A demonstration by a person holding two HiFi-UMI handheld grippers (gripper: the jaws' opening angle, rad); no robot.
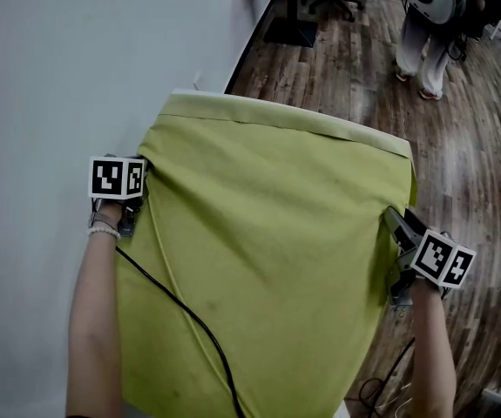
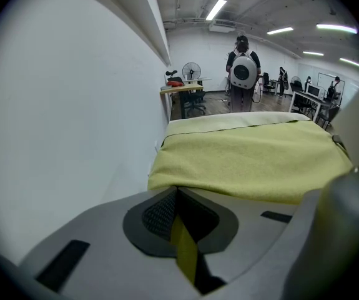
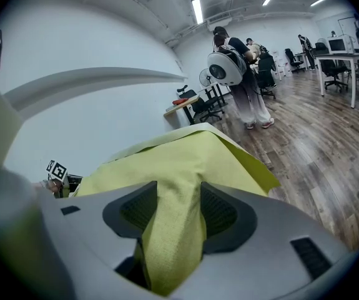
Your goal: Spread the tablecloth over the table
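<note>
Yellow-green tablecloth (image 1: 267, 233) stretches lengthwise away from you; your left gripper (image 2: 177, 194) and right gripper (image 3: 178, 189) clamp its side edges.

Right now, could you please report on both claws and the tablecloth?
Left claw shut on tablecloth edge. Right claw shut on a bunched fold opposite. Cloth over table, far pale strip bare. Black cable lies across the near cloth.
</note>
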